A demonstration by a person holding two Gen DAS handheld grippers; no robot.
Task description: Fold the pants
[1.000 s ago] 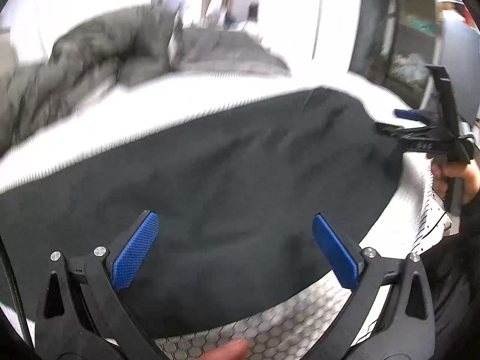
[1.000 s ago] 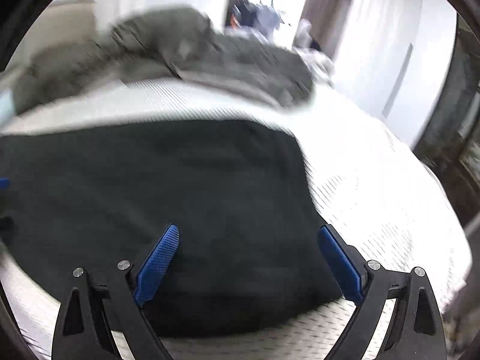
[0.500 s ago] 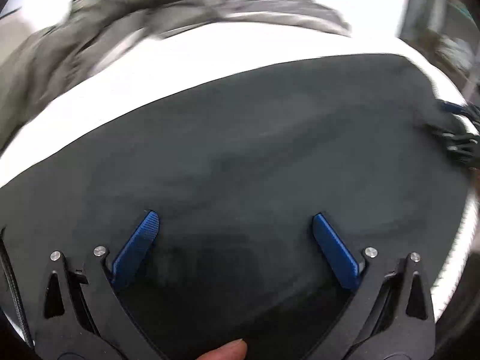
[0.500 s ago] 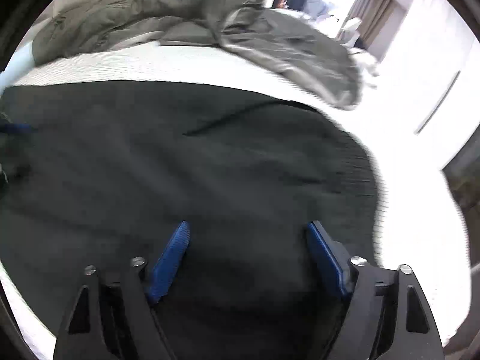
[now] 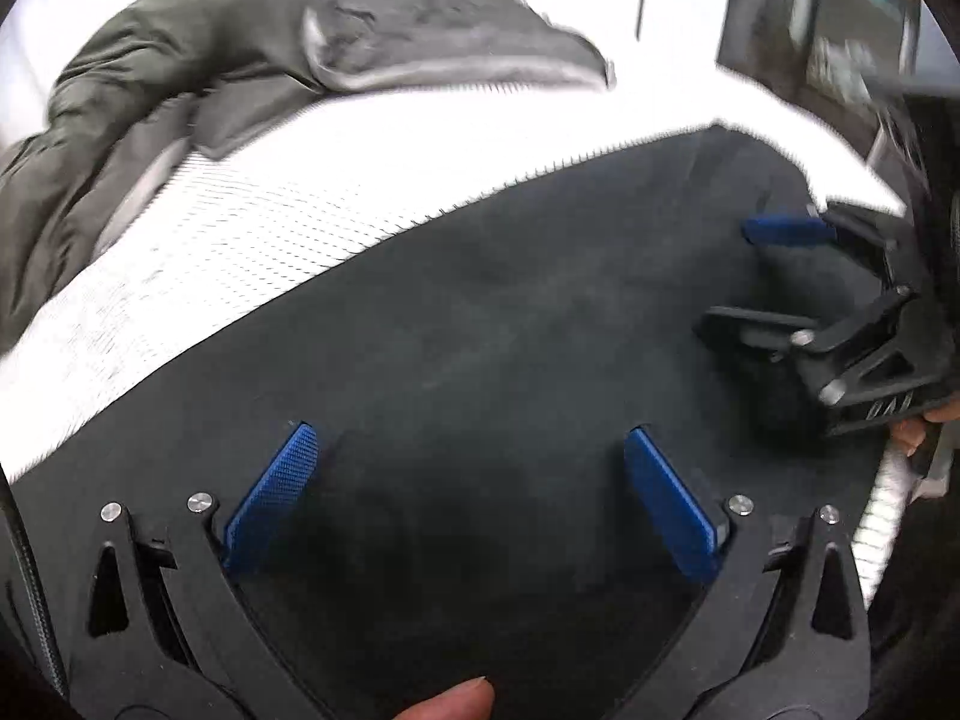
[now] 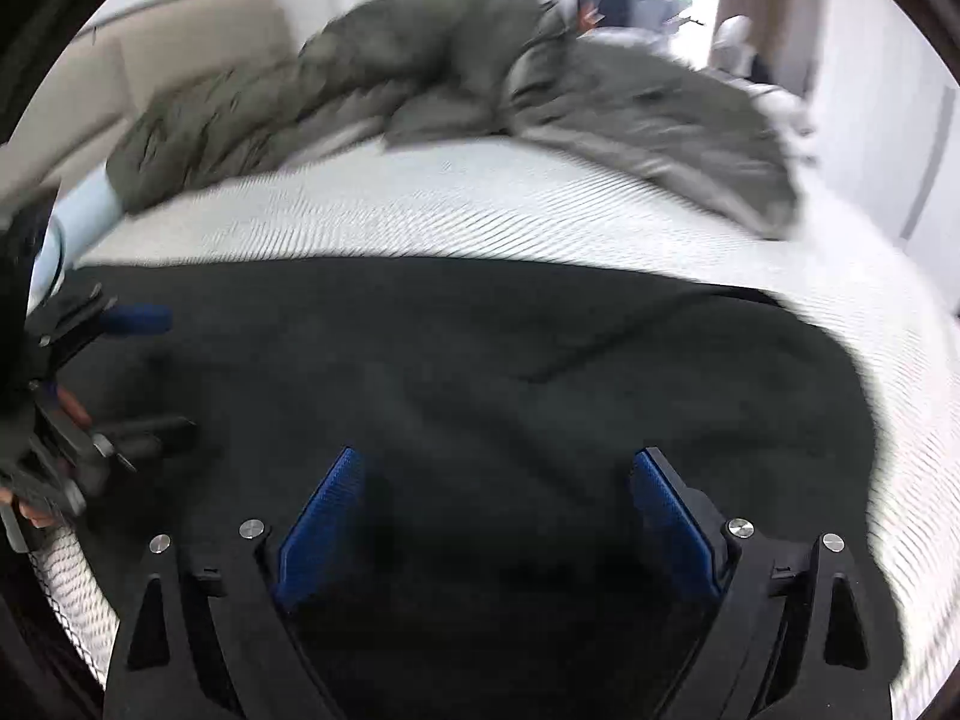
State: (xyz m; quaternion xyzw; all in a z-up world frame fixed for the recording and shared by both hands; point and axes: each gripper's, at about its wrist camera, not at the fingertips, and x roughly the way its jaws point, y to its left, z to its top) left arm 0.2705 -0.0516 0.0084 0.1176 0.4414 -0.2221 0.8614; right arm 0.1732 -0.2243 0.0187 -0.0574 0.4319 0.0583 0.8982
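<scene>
Nearest the left camera, the left gripper (image 5: 468,498) stood spread wide over the black pants (image 5: 510,360), its blue pads holding nothing; a fingertip (image 5: 450,705) poked in at the bottom edge. The right gripper (image 6: 495,516) likewise gaped wide and empty above the same dark cloth. The pants lay spread flat on the white bed (image 5: 240,228), reaching nearly to its near edge. Only the left view showed the right gripper from the side, at the pants' right end, with a shelf (image 5: 840,30) behind it; only the right view showed a beige headboard (image 6: 150,78) and a pale blue tube (image 6: 84,210). Farther back, a grey-green jacket (image 6: 450,78) lay heaped on the bed. Motion blur smeared the far room, and whether the pads touched the cloth could not be told
</scene>
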